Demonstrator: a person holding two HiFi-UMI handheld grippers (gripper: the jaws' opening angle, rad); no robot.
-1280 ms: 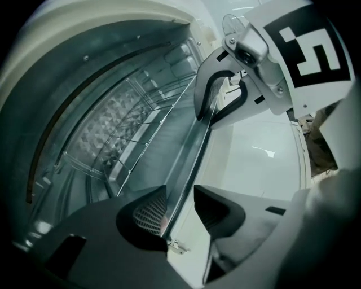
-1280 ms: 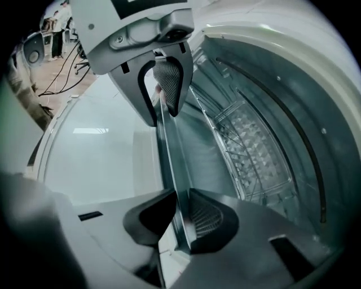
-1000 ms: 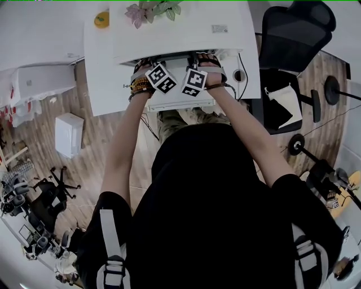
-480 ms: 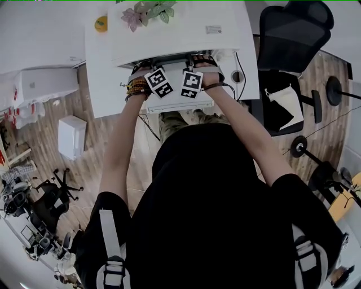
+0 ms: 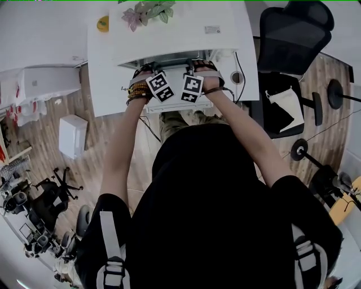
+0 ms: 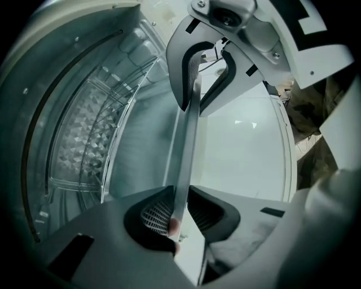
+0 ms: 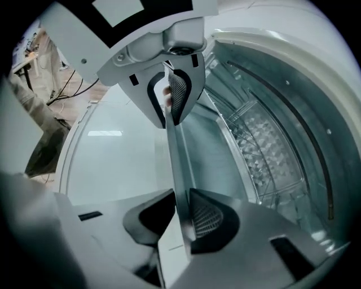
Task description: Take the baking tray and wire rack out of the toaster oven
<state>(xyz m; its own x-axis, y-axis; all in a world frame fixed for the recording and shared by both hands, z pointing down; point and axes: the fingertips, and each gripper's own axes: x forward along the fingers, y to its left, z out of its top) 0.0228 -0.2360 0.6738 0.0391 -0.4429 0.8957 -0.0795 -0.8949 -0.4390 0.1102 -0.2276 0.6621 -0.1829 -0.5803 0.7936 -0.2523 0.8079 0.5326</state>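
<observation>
A white toaster oven (image 5: 175, 34) stands on a white table, with its glass door (image 6: 242, 147) folded down. The baking tray's thin metal rim (image 6: 186, 152) sticks out of the oven mouth. My left gripper (image 6: 180, 214) has just been closing and is now shut on that rim. My right gripper (image 7: 183, 217) is shut on the same rim (image 7: 175, 158) a little further along. Each one shows in the other's view, pinching the edge. In the head view the left gripper (image 5: 159, 87) and the right gripper (image 5: 192, 87) sit side by side at the opening. The wire rack (image 6: 107, 130) (image 7: 248, 141) is inside the oven.
A potted plant (image 5: 149, 10) stands on top of the oven, and a small yellow object (image 5: 102, 23) lies on the table (image 5: 107, 79) behind it. A black office chair (image 5: 293, 34) stands to the right. A cable (image 5: 243, 62) runs down the oven's right side.
My left gripper has shifted slightly right and rolled a little at the oven mouth. The right gripper has stayed where it was.
</observation>
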